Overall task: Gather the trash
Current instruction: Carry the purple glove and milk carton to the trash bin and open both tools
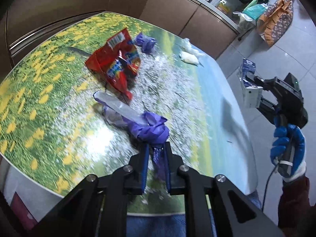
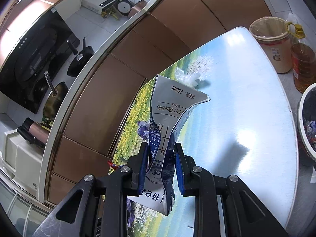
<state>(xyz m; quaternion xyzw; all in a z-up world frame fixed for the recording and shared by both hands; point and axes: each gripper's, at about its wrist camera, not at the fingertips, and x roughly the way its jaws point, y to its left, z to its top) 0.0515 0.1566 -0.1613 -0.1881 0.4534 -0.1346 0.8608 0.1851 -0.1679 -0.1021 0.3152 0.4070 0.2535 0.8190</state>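
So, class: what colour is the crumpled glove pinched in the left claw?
Purple. The glove shows best in the left wrist view, bunched at the tips of the left claw.

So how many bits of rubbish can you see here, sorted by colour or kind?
Purple wads: 2
Red snack bag: 1
Silver wrapper: 1
White plastic wad: 1
Milk carton: 1
Total: 6

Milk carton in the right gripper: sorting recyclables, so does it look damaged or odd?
Yes. The milk carton pinched between the right gripper's fingers is crushed flat, its walls creased and buckled inward and its top edge bent. No spill shows around it.
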